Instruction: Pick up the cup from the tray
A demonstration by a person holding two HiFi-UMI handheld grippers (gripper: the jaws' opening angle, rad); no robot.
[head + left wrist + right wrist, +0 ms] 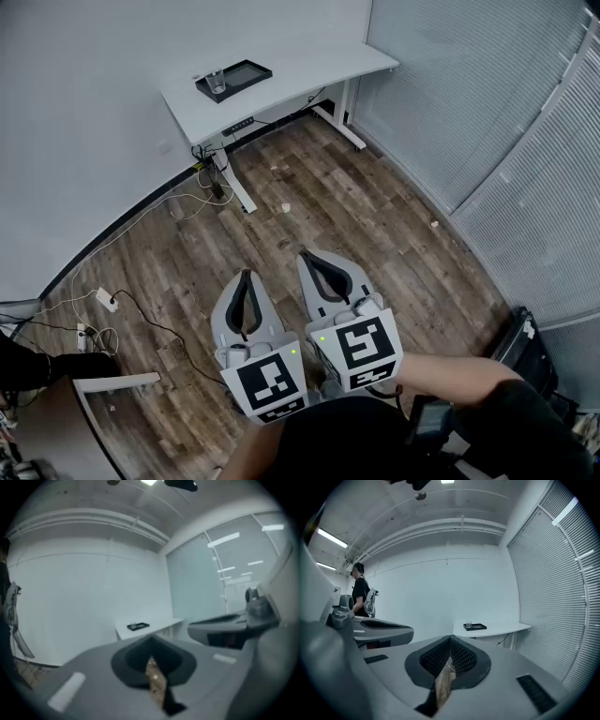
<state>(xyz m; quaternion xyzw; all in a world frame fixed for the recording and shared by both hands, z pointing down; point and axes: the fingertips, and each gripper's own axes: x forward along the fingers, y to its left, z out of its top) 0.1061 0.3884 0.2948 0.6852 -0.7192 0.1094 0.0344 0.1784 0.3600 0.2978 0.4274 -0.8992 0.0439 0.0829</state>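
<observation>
While left claw [247, 274] and right claw [306, 255] both closed, empty: one cup [217, 82] on one tray [247, 75].

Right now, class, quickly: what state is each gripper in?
Left gripper: closed, holding nothing.
Right gripper: closed, holding nothing.

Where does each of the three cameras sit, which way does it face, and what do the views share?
Head view: on the person's head, facing steeply down at the wood floor; shows left gripper, right gripper and an arm.
Left gripper view: on the left gripper, facing along its shut jaws toward the far desk; right gripper alongside.
Right gripper view: on the right gripper, facing the same desk; left gripper alongside.
Shared: all three show the tray on the desk.
</observation>
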